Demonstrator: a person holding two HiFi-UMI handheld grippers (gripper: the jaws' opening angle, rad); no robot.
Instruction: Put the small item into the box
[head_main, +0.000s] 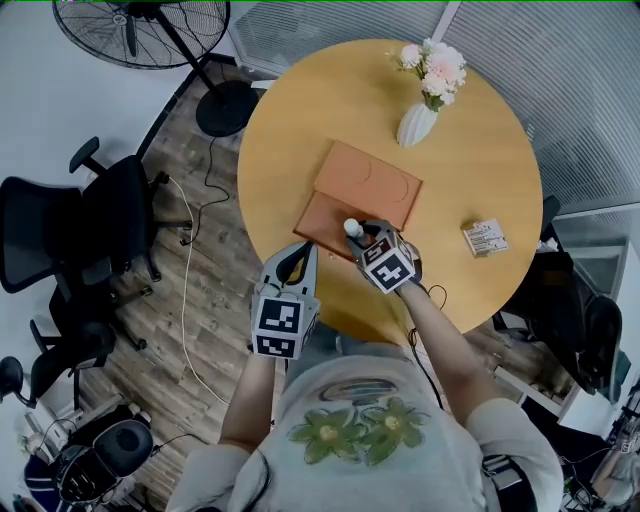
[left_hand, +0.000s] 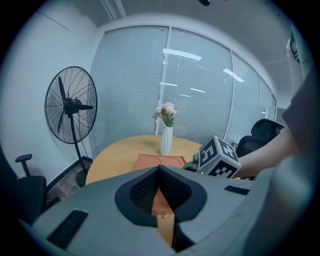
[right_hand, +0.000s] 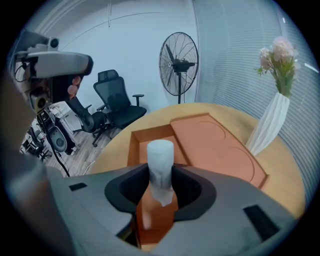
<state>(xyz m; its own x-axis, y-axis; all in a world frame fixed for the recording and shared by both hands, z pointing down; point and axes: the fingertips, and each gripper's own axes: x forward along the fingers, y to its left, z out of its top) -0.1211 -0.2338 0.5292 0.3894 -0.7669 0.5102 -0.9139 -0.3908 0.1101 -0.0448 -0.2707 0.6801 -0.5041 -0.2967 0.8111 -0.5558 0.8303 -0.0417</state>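
A small white cylindrical item (right_hand: 161, 159) stands upright between the jaws of my right gripper (right_hand: 161, 176), which is shut on it. The item hangs just over the open orange box (right_hand: 141, 141), whose lid (right_hand: 216, 145) lies flat behind it. In the head view the item (head_main: 352, 227) and right gripper (head_main: 358, 238) sit at the box's (head_main: 318, 218) near right corner, on the round wooden table (head_main: 480, 160). My left gripper (head_main: 297, 258) is at the table's near edge, left of the box. Its jaws meet with nothing between them (left_hand: 160, 174).
A white vase with pink flowers (head_main: 422, 110) stands at the back of the table, past the lid (head_main: 368, 182). A small printed carton (head_main: 485, 237) lies at the right. Office chairs (head_main: 90, 220) and a standing fan (head_main: 150, 30) are on the floor to the left.
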